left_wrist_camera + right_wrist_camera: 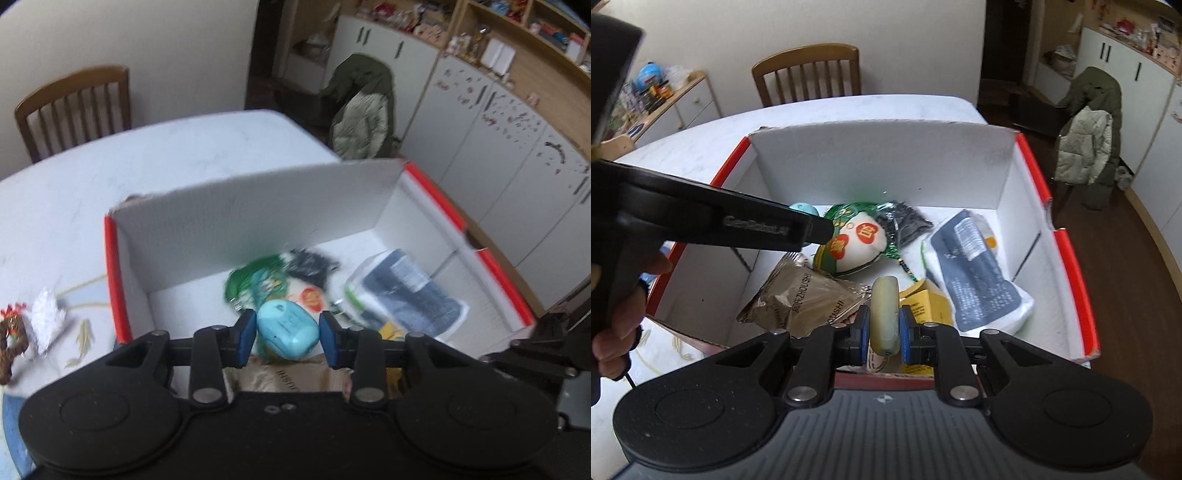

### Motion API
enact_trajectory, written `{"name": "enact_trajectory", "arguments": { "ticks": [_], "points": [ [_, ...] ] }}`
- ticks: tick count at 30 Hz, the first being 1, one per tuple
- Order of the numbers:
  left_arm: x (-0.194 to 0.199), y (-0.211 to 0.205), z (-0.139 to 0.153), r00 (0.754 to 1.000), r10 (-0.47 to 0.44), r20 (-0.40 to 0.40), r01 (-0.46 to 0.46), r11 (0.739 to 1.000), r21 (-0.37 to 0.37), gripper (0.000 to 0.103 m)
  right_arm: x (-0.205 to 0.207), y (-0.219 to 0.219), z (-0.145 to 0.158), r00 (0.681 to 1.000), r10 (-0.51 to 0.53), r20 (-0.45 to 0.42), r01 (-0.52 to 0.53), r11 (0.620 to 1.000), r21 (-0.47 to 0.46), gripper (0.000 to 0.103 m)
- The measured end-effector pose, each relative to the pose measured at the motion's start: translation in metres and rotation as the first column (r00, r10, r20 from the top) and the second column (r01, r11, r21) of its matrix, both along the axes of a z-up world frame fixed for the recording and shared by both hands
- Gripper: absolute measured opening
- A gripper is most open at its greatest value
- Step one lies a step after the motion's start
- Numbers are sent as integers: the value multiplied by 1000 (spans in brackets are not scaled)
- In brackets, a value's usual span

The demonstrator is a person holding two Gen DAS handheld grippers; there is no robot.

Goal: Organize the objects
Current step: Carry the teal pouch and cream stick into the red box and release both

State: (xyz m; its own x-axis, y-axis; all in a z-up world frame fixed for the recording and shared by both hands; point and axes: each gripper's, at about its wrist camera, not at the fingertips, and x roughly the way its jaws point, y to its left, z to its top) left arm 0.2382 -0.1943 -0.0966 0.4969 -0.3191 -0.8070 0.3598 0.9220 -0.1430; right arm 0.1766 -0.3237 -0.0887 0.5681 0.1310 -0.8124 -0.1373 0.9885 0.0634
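Note:
A white cardboard box with red rims (118,266) (1082,280) stands on the table, and both grippers hang over its near side. My left gripper (287,326) is shut on a light blue oval case (291,336), held above the box floor. From the right wrist view, the left gripper (820,230) reaches in from the left, with the blue case (804,208) peeking out behind it. My right gripper (884,332) is shut on a pale yellowish roll (884,310), held edge-on. Inside lie a green and white pouch (855,240), a brown packet (809,299), a yellow carton (929,301) and a blue-labelled packet (975,273).
A white crumpled item (46,325) and a red-brown ornament (11,343) lie on the tablecloth left of the box. A wooden chair (809,75) stands behind the table. A jacket (1089,136) hangs over another chair at the right, in front of white cabinets (491,129).

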Motion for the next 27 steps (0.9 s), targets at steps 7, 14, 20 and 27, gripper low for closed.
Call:
{"name": "enact_trajectory", "arguments": {
  "ticks": [7, 14, 20, 27],
  "points": [
    [6, 1, -16, 999, 6, -45, -5, 999, 32, 35, 8, -5, -6, 1000, 11, -20, -11, 1000, 20, 16],
    [5, -10, -22, 999, -14, -44, 17, 996, 89, 35, 6, -14, -11, 1000, 9, -20, -8, 998, 62, 16],
    [9, -12, -25, 995, -43, -89, 53, 992, 113, 35, 7, -20, -12, 1000, 22, -18, -20, 996, 82, 16],
    [13, -16, -29, 988, -54, -147, 76, 986, 148, 47, 11, -26, -14, 999, 32, -25, -29, 995, 93, 16]
  ]
}}
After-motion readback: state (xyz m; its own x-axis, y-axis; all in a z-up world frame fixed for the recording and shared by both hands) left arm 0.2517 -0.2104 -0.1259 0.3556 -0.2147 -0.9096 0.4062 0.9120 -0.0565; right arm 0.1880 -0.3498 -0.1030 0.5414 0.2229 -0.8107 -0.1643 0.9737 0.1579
